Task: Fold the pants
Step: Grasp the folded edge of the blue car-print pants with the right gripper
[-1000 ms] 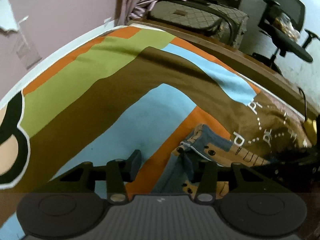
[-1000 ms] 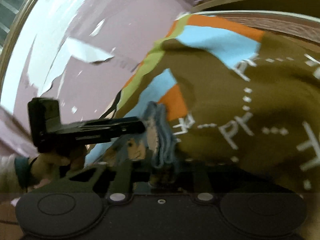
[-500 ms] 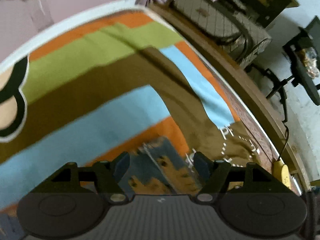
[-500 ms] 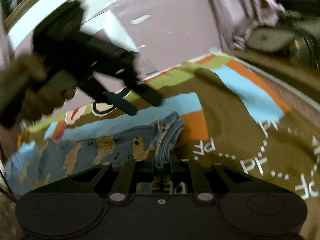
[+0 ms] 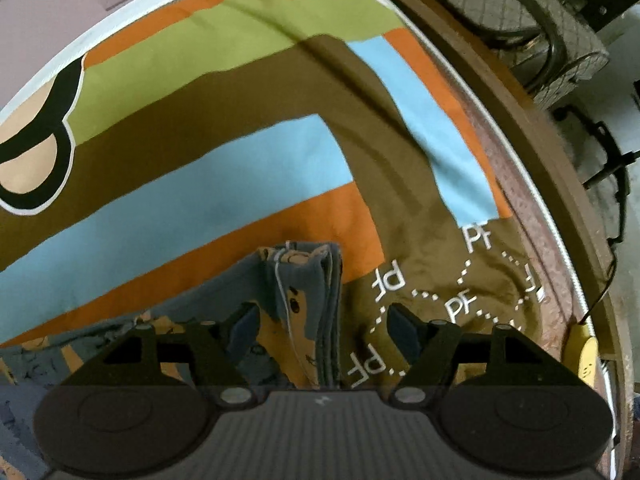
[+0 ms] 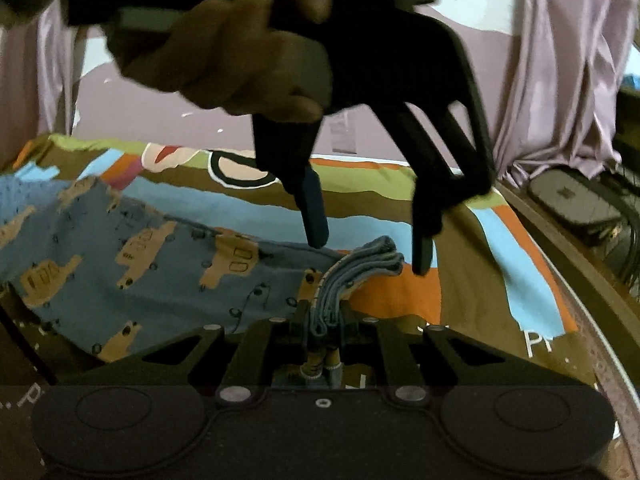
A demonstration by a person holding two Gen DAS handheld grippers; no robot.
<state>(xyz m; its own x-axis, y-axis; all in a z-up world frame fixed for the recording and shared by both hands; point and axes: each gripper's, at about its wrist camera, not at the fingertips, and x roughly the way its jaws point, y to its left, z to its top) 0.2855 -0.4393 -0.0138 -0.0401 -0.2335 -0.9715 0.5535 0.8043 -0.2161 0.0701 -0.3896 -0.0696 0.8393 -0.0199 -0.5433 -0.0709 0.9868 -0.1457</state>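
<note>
We are working on the pants (image 6: pixel 132 268), blue with tan vehicle prints, which are lying on the striped bedspread (image 5: pixel 208 184) of the bed. Their near end is already stacked into several layers, so we are judging at least one fold done; the rest is trailing away flat from that stacked end, and we think it is waiting to be brought over and squared up. Our right gripper (image 6: pixel 322 326) is pinching the stacked edge, jaws pressed tight on the cloth. Our left gripper (image 5: pixel 322 322) is hanging just above the same edge with jaws spread wide, gripping nothing. We are seeing no container beside the pants; a suitcase (image 5: pixel 560 52) is standing closed beyond the bed.
</note>
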